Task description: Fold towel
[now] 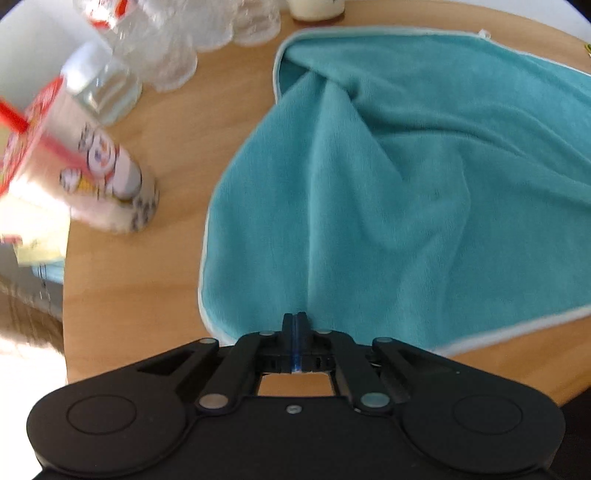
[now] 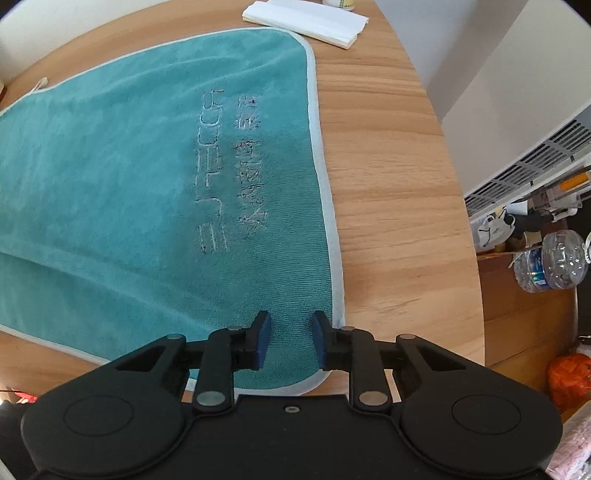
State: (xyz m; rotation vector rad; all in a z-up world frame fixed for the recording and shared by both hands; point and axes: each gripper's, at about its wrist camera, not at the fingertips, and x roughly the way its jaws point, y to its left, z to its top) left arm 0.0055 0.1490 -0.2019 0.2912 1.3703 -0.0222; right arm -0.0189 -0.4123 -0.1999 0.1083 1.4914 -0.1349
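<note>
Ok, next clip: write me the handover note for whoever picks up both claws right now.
Left claw: shut on the teal towel, pinching its near-left edge; cloth is pulled into ridges running toward the far corner.
Right claw: open, fingers straddling the towel's near-right corner, nothing gripped yet.
Towel: spread on the round wooden table, embroidered lettering up, right half flat.
Nearby: clear cups and a printed carton on the left, white folded napkins at the far right.
Done: left grasp only. No fold made.
Left: close the right claw on its corner, then probably carry both near corners to the far edge and flatten.
</note>
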